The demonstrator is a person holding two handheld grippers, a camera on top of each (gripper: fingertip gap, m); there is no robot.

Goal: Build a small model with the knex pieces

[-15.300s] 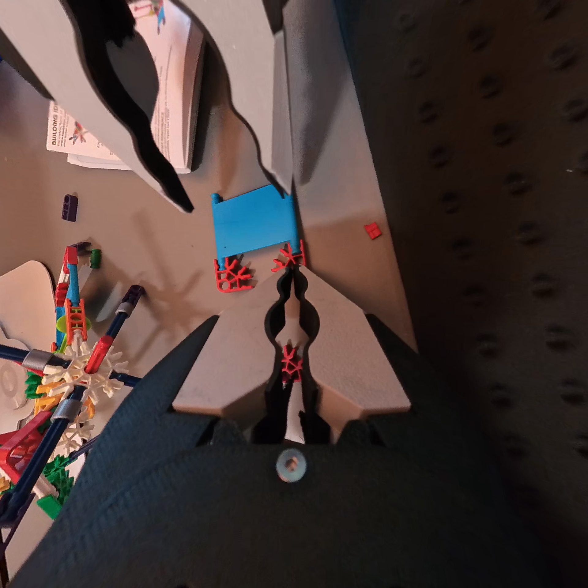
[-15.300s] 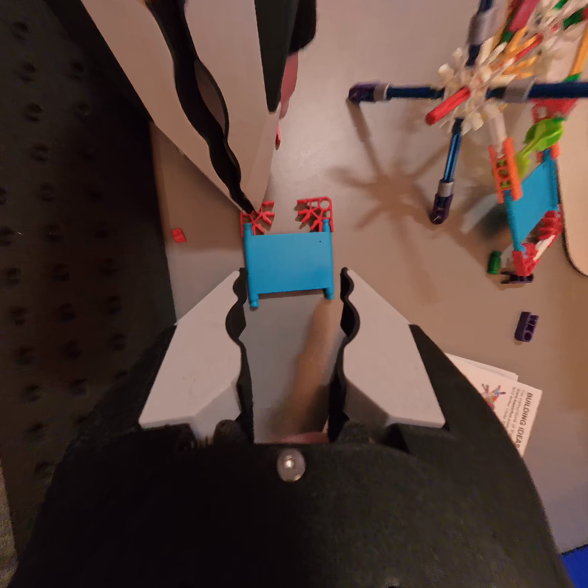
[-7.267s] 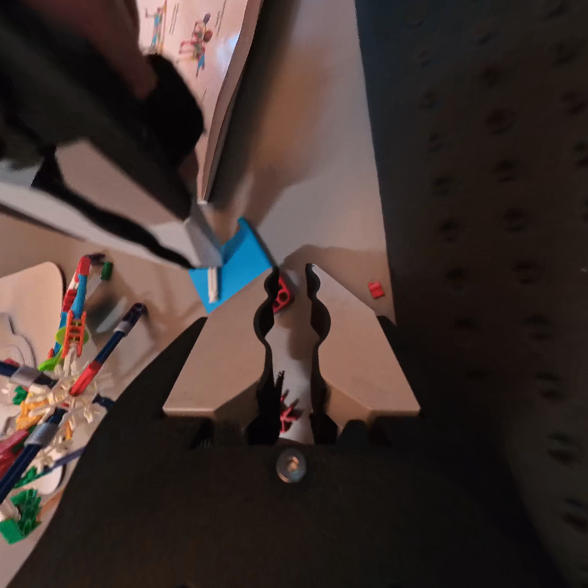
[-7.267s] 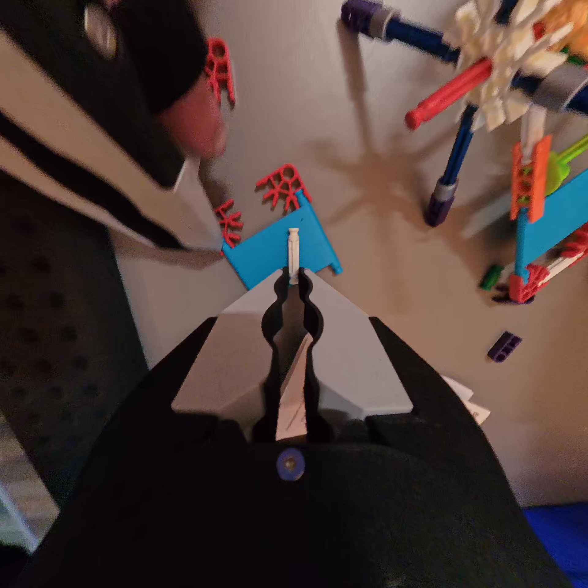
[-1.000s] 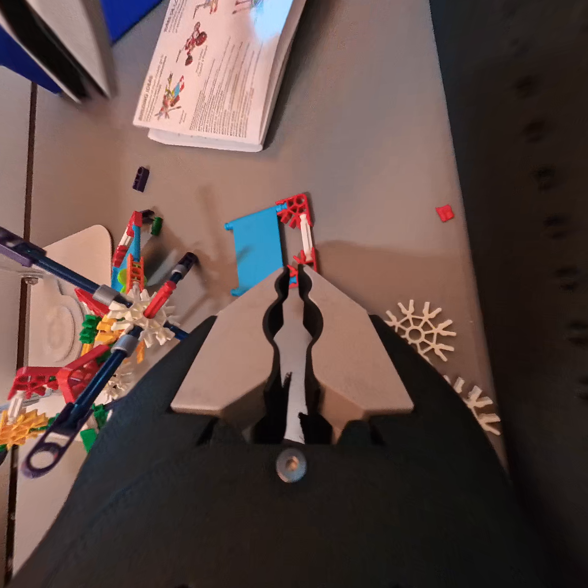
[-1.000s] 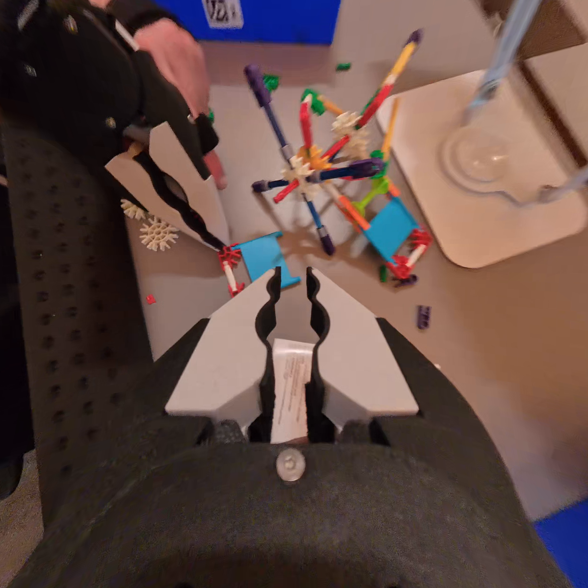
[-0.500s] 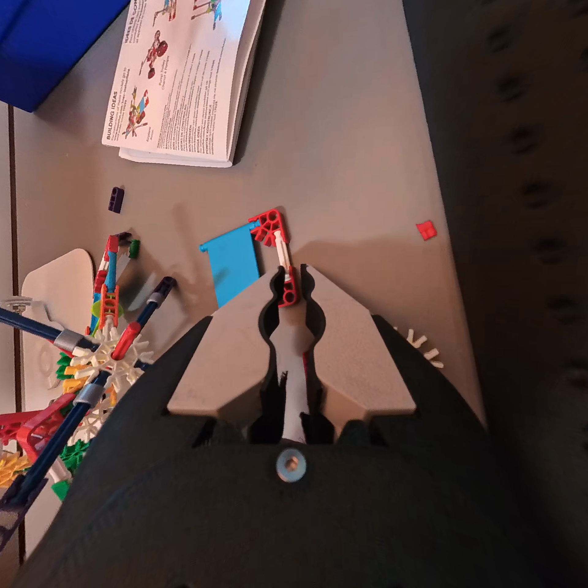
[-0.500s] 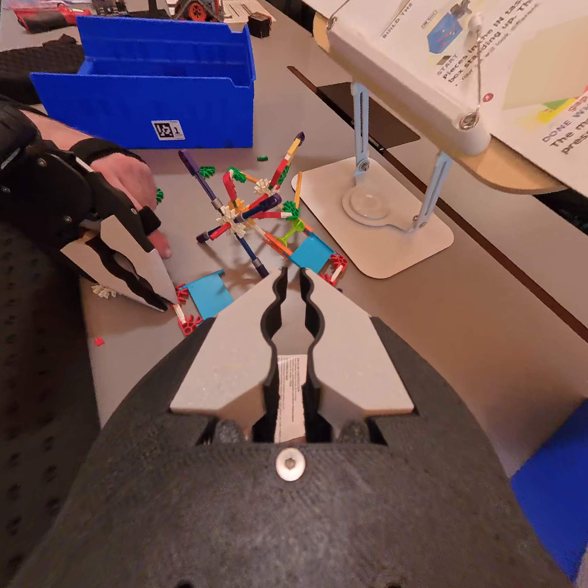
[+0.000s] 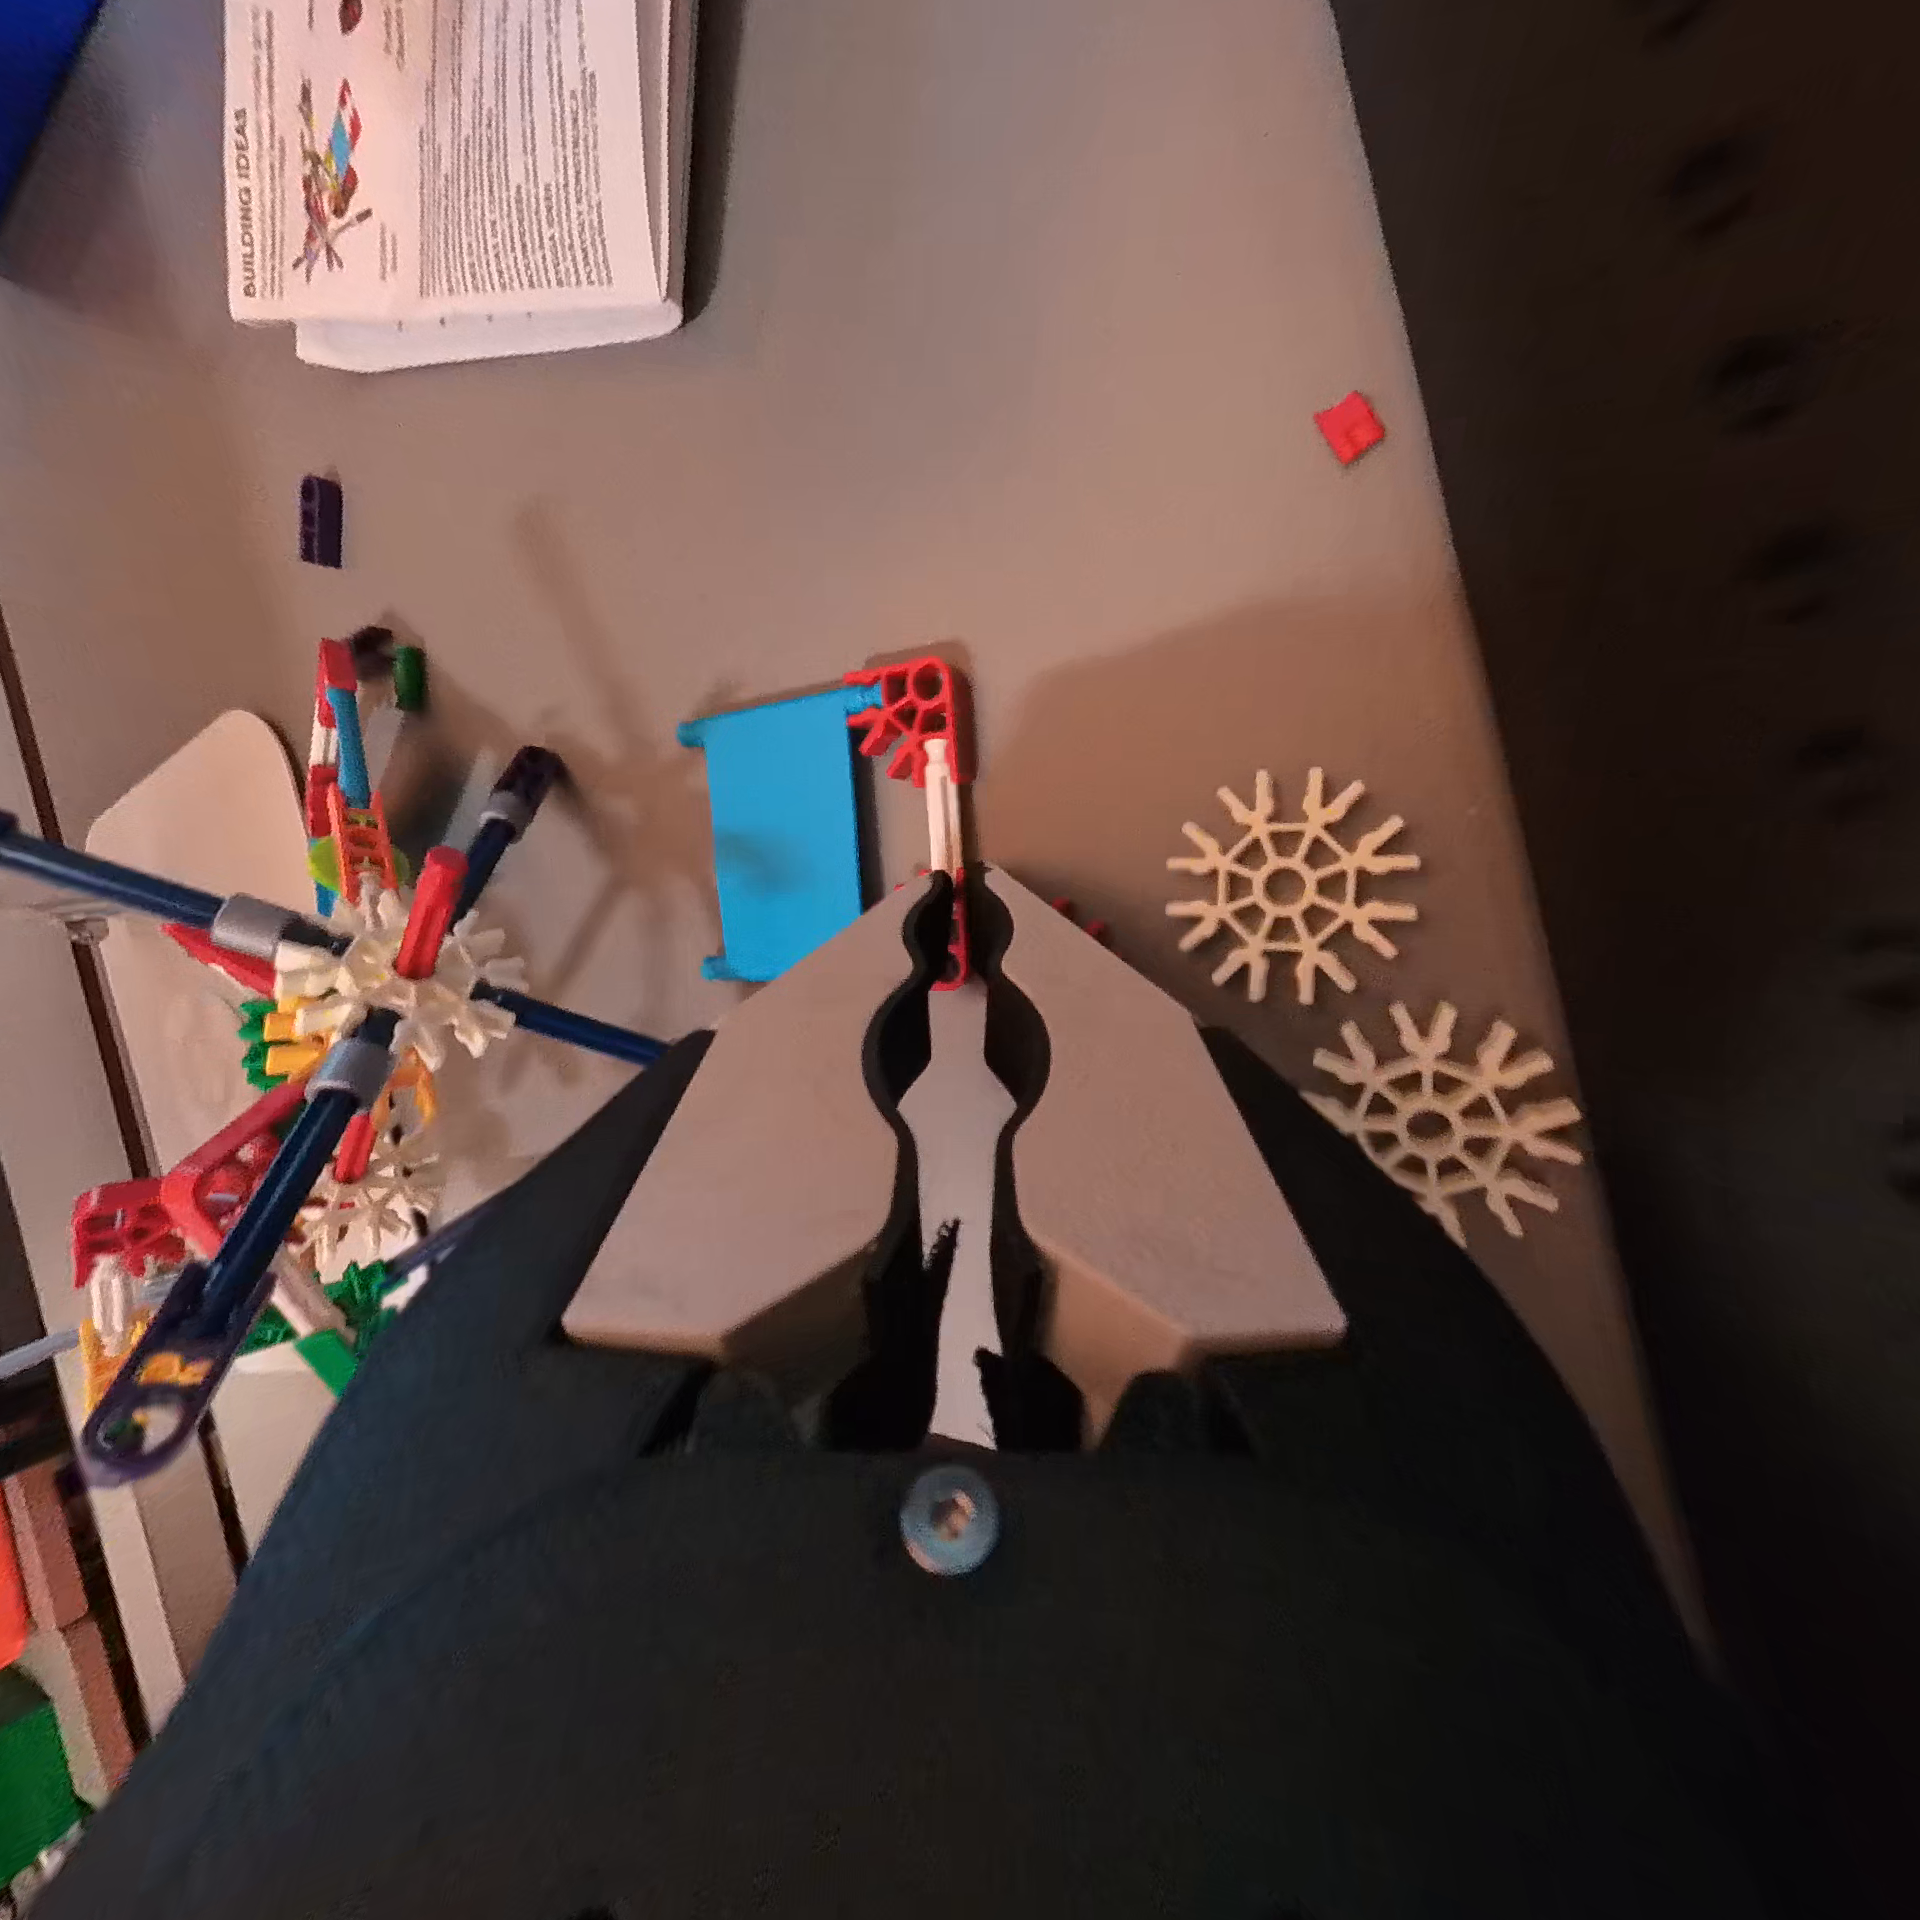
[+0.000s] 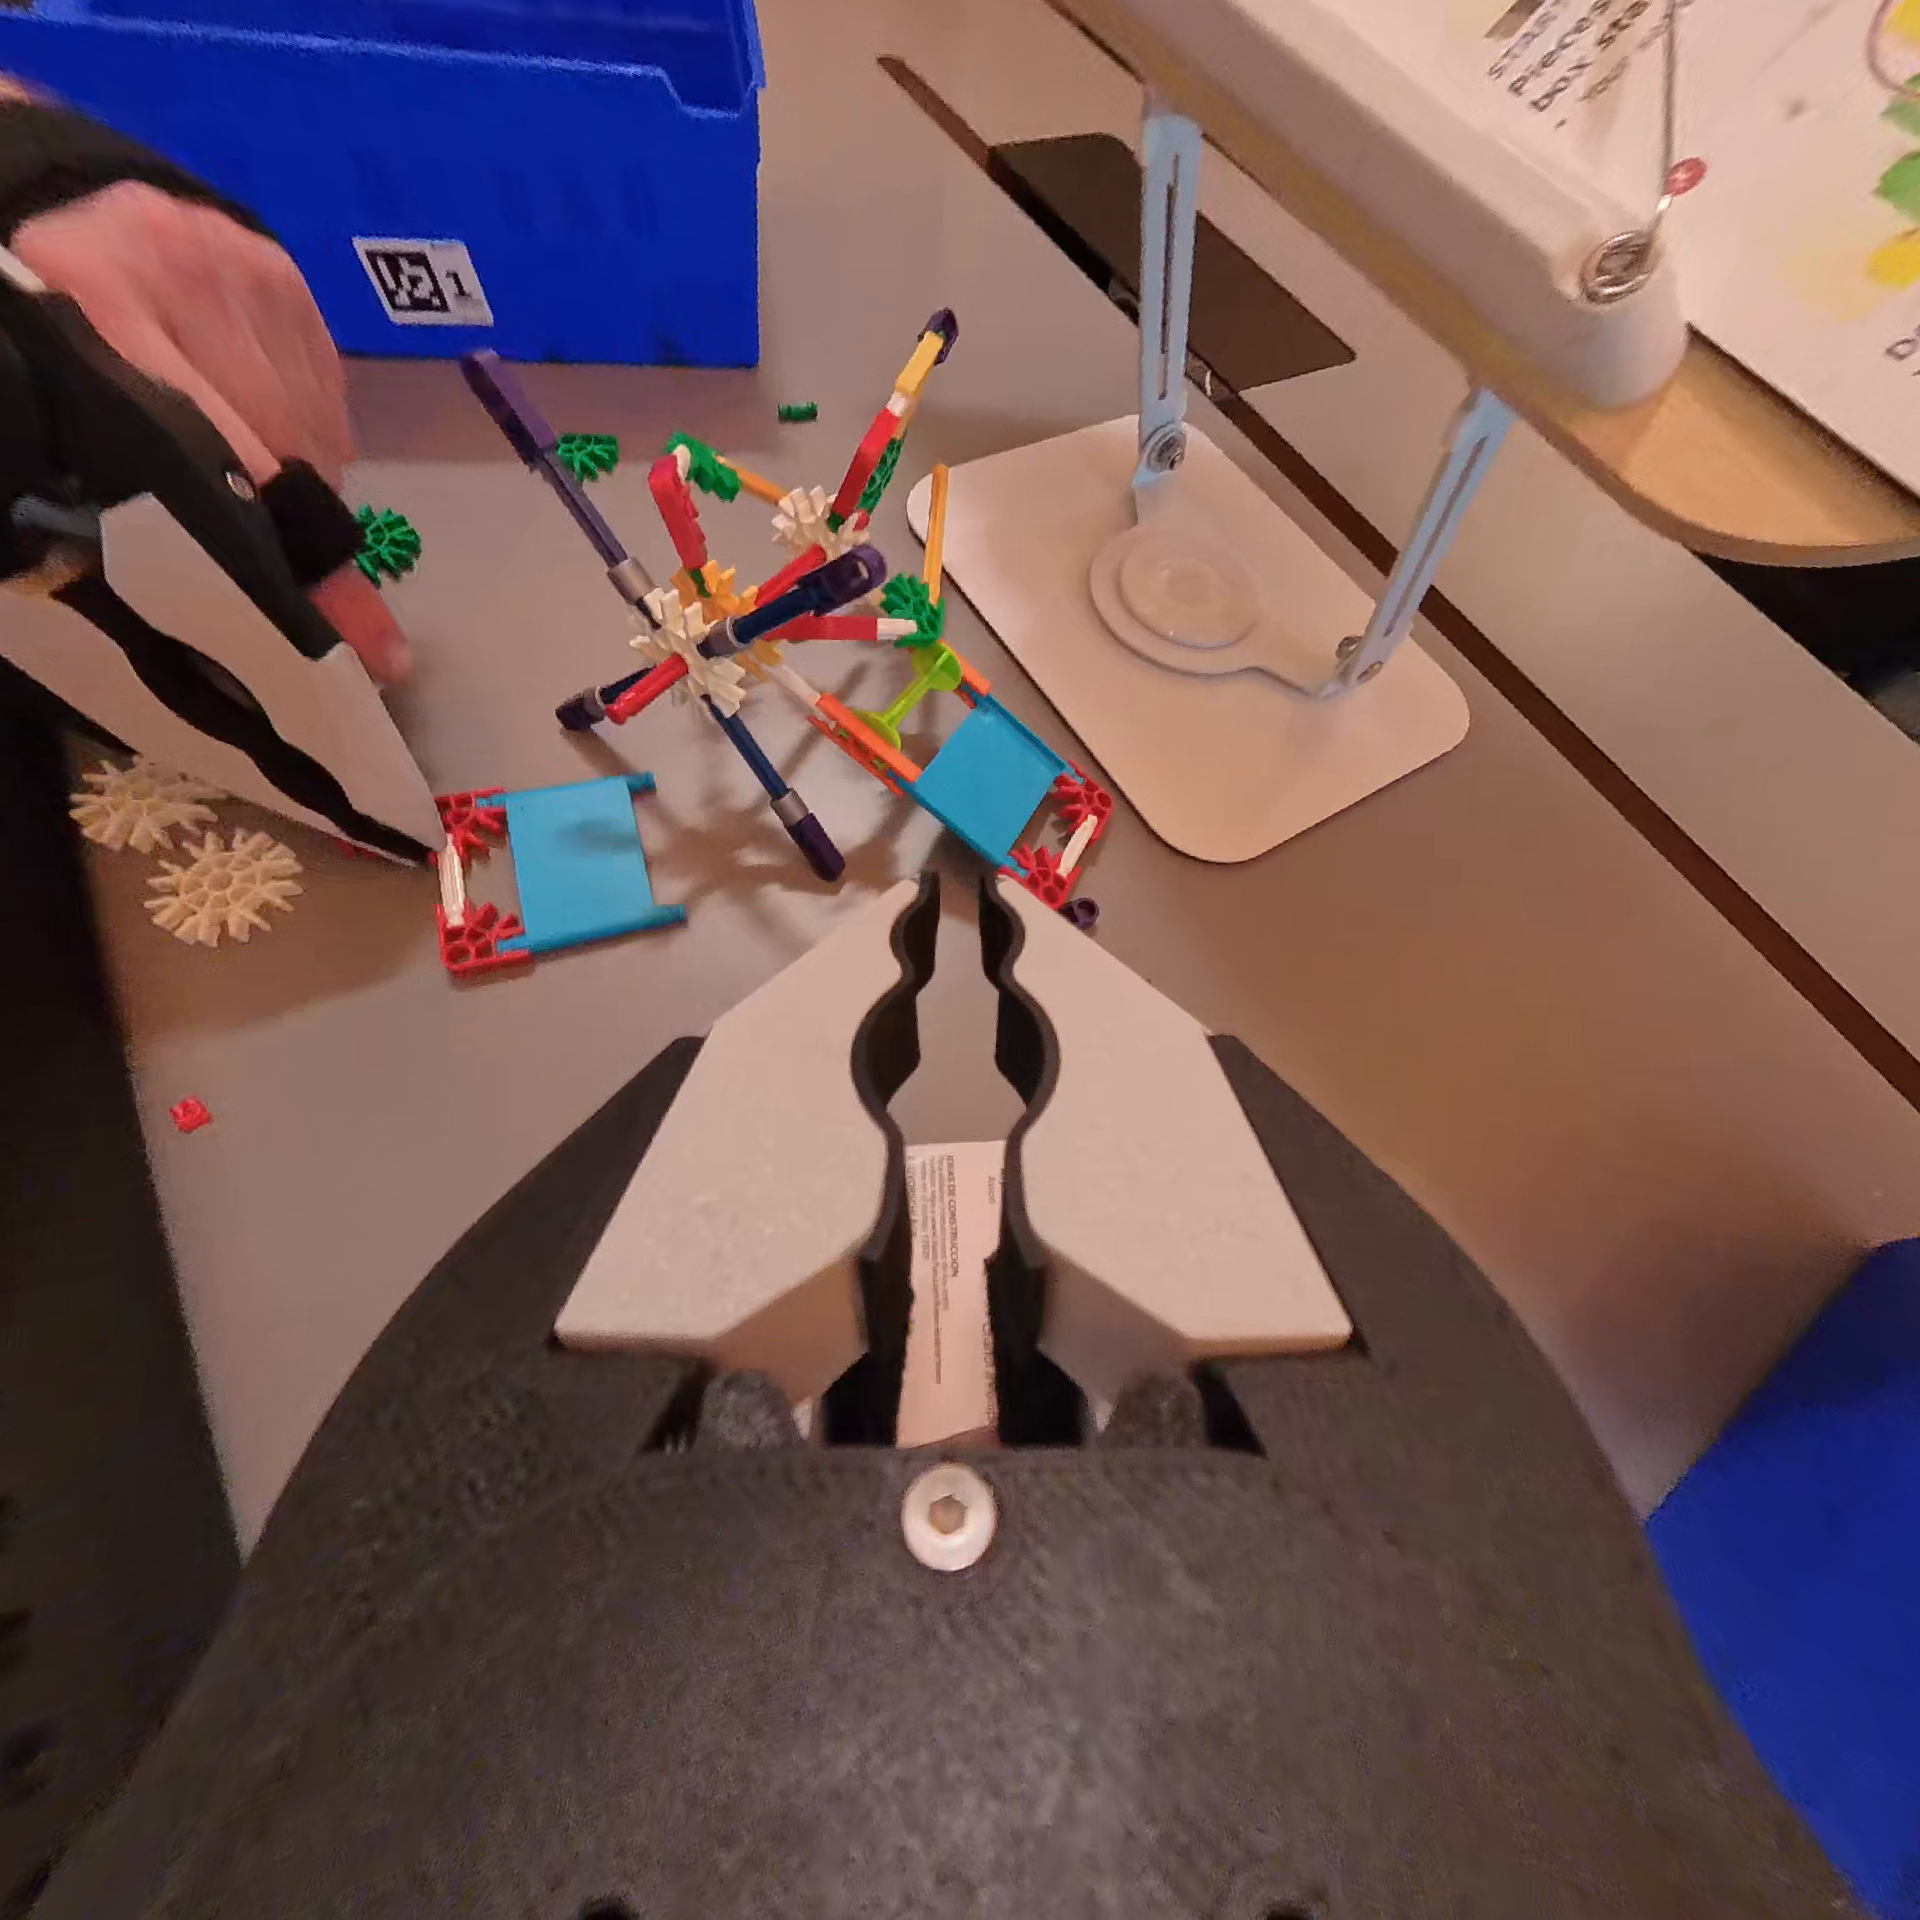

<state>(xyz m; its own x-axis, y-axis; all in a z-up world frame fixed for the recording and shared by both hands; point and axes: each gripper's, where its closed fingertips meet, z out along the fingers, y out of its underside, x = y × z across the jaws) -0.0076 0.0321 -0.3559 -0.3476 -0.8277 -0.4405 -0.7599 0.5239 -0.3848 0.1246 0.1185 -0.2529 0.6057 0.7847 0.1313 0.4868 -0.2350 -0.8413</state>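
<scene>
A blue panel lies flat on the grey table with a red corner connector at its far corner. A white rod joins that one to a second red connector. My left gripper is shut on this second connector. In the right wrist view the left gripper pinches that corner of the panel. My right gripper is nearly shut and empty, held above the table near the colourful rod model.
Two white snowflake connectors lie right of the left gripper. A booklet, a purple piece and a small red piece lie farther off. A blue bin and a stand's white base are behind the model. About 20 centimetres separates my left fingertips from my right.
My left jaws have closed onto the near red connector of the panel assembly. My right gripper has drawn away from the panel and come nearer the model, its jaws narrowed.
</scene>
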